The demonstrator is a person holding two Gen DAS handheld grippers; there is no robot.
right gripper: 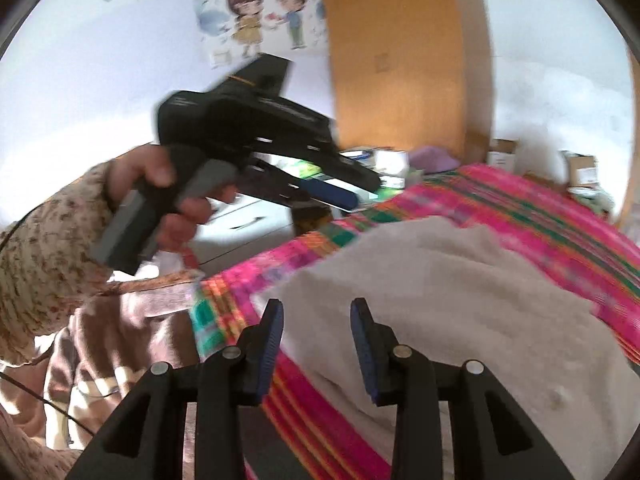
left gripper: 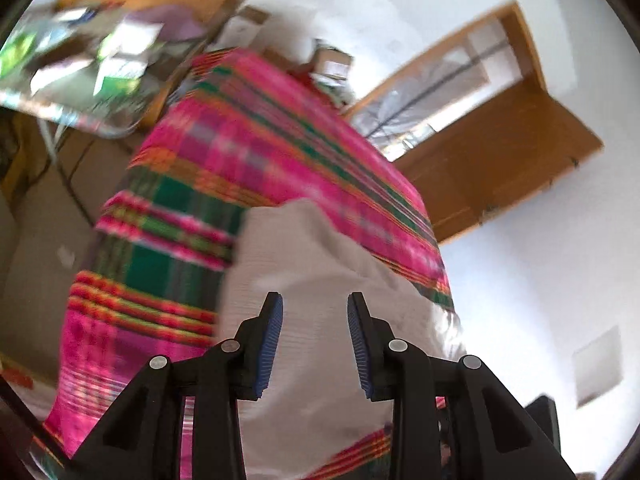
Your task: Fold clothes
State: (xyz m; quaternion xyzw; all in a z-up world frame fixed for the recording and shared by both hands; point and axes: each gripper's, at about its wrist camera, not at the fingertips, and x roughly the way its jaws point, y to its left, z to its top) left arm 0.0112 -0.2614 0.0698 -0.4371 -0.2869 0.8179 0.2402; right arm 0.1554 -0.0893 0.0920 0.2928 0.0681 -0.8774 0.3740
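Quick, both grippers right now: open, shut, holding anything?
Left gripper: open, empty, above the beige garment.
Right gripper: open, empty, near that garment's edge.

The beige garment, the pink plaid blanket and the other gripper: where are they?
beige garment (right gripper: 460, 300): right wrist view, middle of its top surface.
pink plaid blanket (left gripper: 248, 132): left wrist view, bare striped part.
left gripper (right gripper: 360, 196): right wrist view, at its blue-padded fingertips.
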